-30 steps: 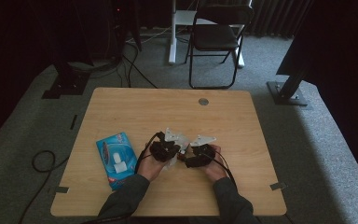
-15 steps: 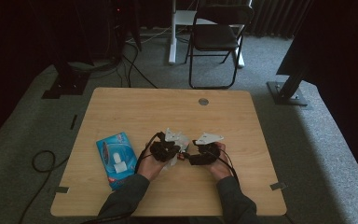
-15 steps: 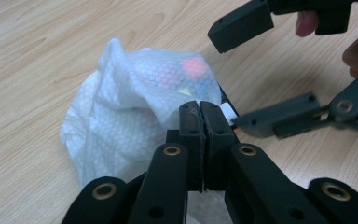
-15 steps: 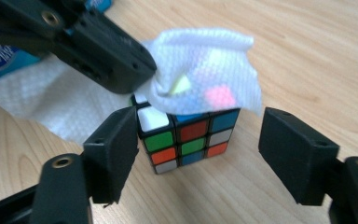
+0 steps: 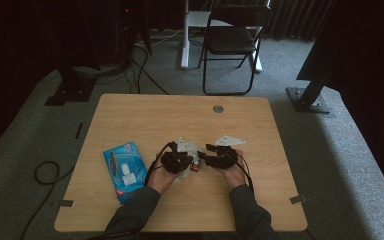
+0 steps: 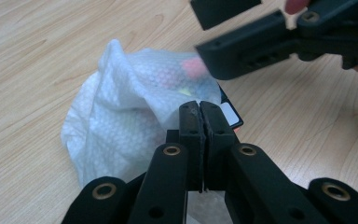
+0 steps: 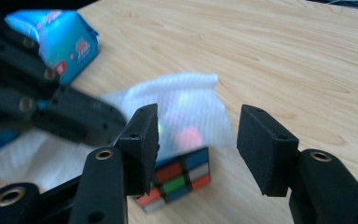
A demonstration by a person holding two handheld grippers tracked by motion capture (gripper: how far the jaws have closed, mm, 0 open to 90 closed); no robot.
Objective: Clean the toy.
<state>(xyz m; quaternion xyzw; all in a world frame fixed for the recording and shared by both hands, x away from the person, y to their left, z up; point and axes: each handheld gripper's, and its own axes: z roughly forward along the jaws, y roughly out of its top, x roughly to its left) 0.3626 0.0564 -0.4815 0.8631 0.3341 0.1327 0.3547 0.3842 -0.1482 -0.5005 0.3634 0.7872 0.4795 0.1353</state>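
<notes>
A white tissue point(image 6: 121, 112) is draped over a colourful puzzle cube point(image 7: 177, 182) on the wooden table point(image 5: 145, 115). My left gripper point(image 6: 199, 112) is shut, pinching a fold of the tissue just above the cube. My right gripper point(image 7: 198, 140) hovers over the cube's uncovered side, opposite the left gripper point(image 7: 37, 102). Its jaws have just been closing, but they stand apart and press on nothing; the tissue and cube lie beyond them. In the high view the left gripper point(image 5: 177, 161) and the right gripper point(image 5: 212, 157) meet near the table's front middle.
A blue tissue pack point(image 5: 126, 170) lies on the table left of the hands. A small round grommet point(image 5: 218, 108) sits near the table's far edge. A folding chair point(image 5: 232, 40) stands on the carpet behind the table.
The right hand has lifted slightly, and the grey plate on its gripper has shifted up and to the right. The left hand and the tissue stay where they were.
</notes>
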